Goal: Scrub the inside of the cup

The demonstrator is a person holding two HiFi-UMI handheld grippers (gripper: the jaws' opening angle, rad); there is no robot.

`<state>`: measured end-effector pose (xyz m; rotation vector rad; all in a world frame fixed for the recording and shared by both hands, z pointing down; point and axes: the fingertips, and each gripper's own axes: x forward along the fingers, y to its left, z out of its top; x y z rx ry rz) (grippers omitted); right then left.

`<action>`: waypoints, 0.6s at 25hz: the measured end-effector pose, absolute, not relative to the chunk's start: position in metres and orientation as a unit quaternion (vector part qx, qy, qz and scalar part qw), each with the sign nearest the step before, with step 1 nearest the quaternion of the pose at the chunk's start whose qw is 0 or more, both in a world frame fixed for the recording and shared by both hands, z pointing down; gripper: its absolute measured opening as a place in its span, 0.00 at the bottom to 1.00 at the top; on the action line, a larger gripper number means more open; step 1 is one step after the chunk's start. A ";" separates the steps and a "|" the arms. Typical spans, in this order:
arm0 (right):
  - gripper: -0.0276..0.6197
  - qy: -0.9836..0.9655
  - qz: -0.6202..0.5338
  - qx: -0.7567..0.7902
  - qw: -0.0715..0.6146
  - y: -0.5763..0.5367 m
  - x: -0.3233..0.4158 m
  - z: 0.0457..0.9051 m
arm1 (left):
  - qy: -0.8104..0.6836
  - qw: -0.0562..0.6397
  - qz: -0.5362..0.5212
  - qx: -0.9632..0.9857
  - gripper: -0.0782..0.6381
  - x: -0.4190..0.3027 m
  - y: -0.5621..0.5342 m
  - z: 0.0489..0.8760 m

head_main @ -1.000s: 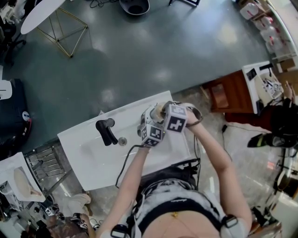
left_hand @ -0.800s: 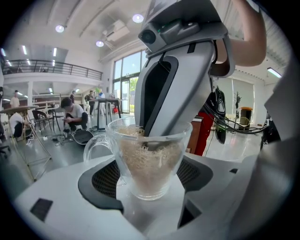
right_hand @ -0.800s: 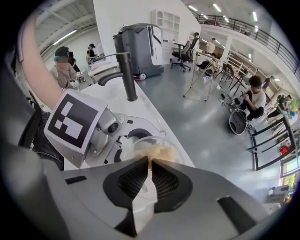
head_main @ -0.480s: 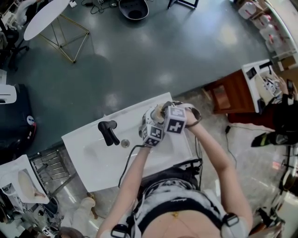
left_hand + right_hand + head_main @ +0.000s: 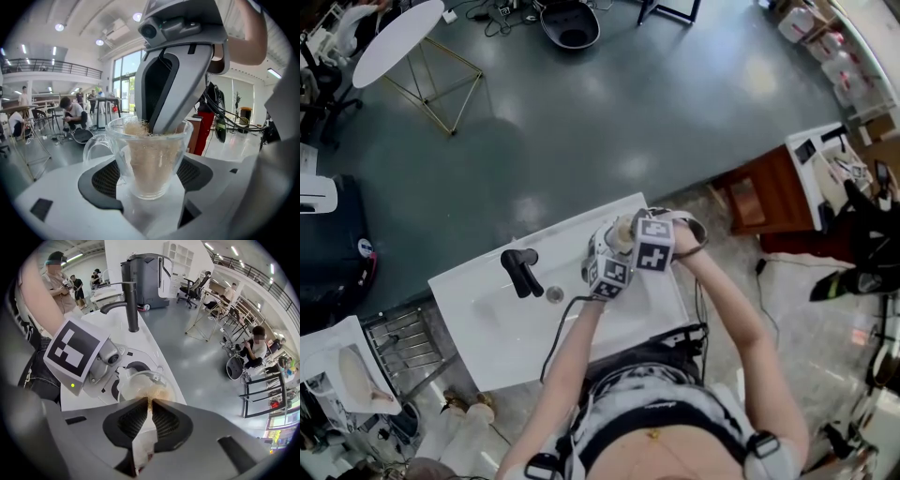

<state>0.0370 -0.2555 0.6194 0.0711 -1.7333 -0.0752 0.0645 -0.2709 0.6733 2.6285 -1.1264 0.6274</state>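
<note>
Glossy grey floor [image 5: 609, 103] — white oval table [image 5: 394, 33] on gold wire legs; tall windows [image 5: 123, 82], ceiling spotlights [image 5: 59, 27].

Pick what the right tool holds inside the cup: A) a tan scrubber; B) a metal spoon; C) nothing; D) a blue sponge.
A: the right tool is clamped on a tan, fibrous scrubber that fills the clear cup.

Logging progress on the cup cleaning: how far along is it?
Done: the left hand-held gripper grips the cup, the right hand-held gripper pinches a tan scrubber. In hand: the scrubber is pushed deep inside the cup, above the sink. Left: finishing the scrub and pulling the scrubber out.
</note>
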 end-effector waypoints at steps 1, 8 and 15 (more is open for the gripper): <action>0.12 -0.763 -0.035 0.032 0.645 -0.255 0.038 0.619 | -0.383 0.107 0.213 0.893 0.62 0.065 -0.271 0.673; 0.12 -0.805 -0.015 0.071 0.588 -0.254 0.039 0.612 | -0.382 0.109 0.214 0.892 0.62 0.066 -0.271 0.671; 0.12 -0.828 0.004 0.103 0.551 -0.254 0.034 0.609 | -0.378 0.110 0.231 0.889 0.62 0.061 -0.271 0.672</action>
